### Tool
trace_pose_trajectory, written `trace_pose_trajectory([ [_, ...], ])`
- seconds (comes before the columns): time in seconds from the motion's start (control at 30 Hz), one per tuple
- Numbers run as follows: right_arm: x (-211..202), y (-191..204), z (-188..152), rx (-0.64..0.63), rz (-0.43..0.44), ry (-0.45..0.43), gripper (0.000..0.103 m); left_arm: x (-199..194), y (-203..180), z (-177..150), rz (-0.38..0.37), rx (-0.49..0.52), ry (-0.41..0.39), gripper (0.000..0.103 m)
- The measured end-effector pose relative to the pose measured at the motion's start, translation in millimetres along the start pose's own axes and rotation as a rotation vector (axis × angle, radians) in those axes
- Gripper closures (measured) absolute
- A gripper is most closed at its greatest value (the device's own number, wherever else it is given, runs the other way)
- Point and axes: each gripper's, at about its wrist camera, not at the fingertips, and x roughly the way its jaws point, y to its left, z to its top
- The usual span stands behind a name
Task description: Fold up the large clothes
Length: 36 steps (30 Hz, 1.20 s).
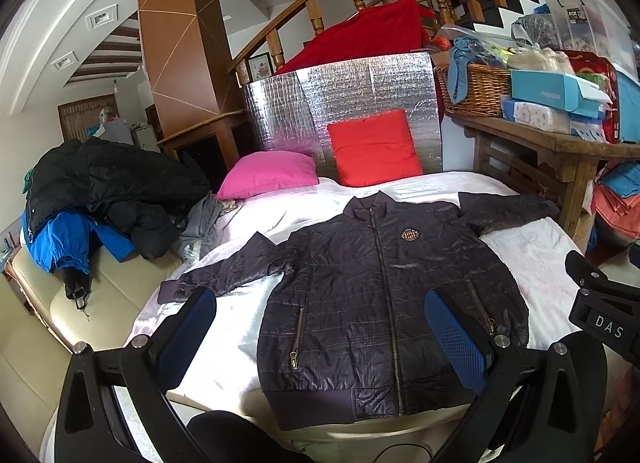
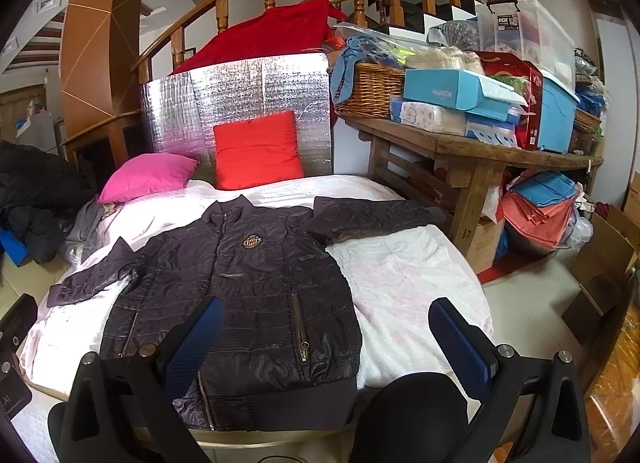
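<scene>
A dark quilted zip jacket (image 1: 384, 295) lies flat, front up, on a white blanket (image 1: 240, 327), both sleeves spread out sideways and its hem toward me. It also shows in the right wrist view (image 2: 248, 287). My left gripper (image 1: 324, 327) is open and empty, held above the jacket's lower left part. My right gripper (image 2: 326, 339) is open and empty, above the jacket's lower right edge and the blanket (image 2: 408, 283). The right gripper's body shows at the right edge of the left wrist view (image 1: 604, 319).
A pink cushion (image 1: 268, 175) and a red cushion (image 1: 374, 147) lean at the far end against a silver foil panel (image 1: 340, 99). A heap of black and blue coats (image 1: 92, 203) lies at left. A wooden bench (image 2: 472, 159) piled with a basket and boxes stands at right.
</scene>
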Motion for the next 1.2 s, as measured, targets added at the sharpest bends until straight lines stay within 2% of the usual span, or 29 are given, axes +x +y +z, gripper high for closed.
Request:
trace_pose_trajectory([
  [0.17, 6, -1, 1, -0.005, -0.008, 0.008, 0.0, 14, 1, 4, -0.039, -0.013, 0.023, 0.0],
  [0.3, 21, -6, 4, -0.006, -0.013, 0.025, 0.0, 58, 7, 10, -0.064, -0.054, 0.086, 0.0],
  [0.4, 41, -17, 9, 0.016, -0.015, 0.042, 0.0, 104, 14, 11, -0.047, -0.096, 0.16, 0.0],
  [0.47, 59, -28, 14, 0.041, -0.036, 0.063, 0.0, 132, 17, 10, -0.009, -0.105, 0.199, 0.0],
  [0.6, 93, -45, 25, 0.087, -0.039, 0.089, 0.0, 163, 17, 10, 0.021, -0.103, 0.198, 0.0],
  [0.7, 125, -58, 36, 0.128, 0.006, 0.107, 0.0, 188, 13, 14, 0.018, -0.087, 0.198, 0.0],
  [0.8, 172, -77, 45, 0.197, 0.102, 0.155, 0.0, 219, 6, 16, 0.015, -0.067, 0.197, 0.0],
  [0.93, 246, -113, 51, 0.365, 0.233, 0.202, 0.0, 270, -7, 14, -0.008, -0.059, 0.231, 0.0],
  [1.07, 315, -147, 49, 0.547, 0.282, 0.213, 0.0, 320, -19, 13, -0.007, -0.067, 0.272, 0.0],
  [1.2, 367, -165, 53, 0.64, 0.304, 0.203, 0.0, 350, -28, 13, 0.008, -0.063, 0.263, 0.0],
])
